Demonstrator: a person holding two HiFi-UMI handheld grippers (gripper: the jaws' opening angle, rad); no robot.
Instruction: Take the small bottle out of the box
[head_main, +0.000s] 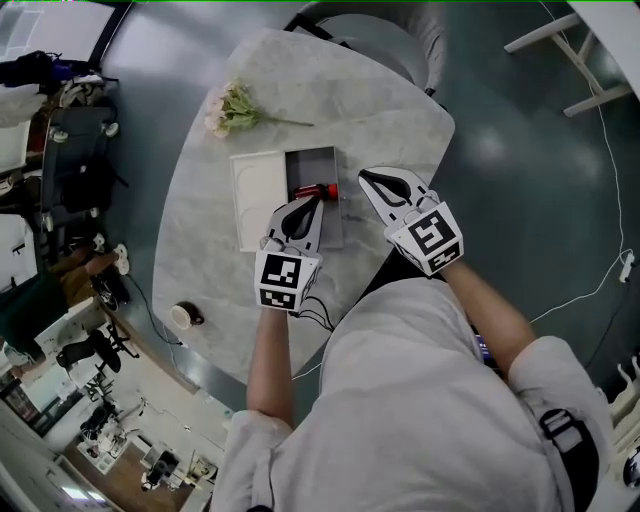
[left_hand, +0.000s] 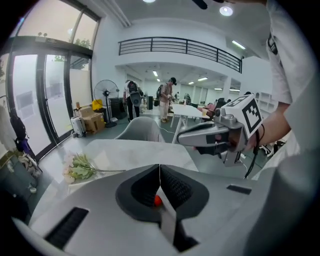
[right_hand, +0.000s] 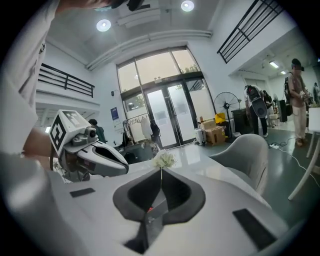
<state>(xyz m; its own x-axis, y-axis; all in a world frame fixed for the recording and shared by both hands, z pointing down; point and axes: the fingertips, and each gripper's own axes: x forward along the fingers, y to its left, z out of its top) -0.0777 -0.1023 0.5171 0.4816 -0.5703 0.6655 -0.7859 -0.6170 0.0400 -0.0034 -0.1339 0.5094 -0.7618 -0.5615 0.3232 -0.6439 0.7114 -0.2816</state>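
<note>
A small red bottle (head_main: 314, 190) is seen lying inside the grey half of an open rectangular box (head_main: 312, 165), whose flat white lid (head_main: 258, 195) is laid out beside it on the pale marbled oval table (head_main: 390, 130). The left gripper (head_main: 316, 201) is held over the box, its tips just beside the bottle. Its jaws are pressed together with nothing gripped, and a red spot is glimpsed beneath them in the left gripper view. The right gripper (head_main: 364, 177) is held just right of the box, also closed and empty. A bunch of pale flowers (head_main: 232, 110) is laid beyond the box.
</note>
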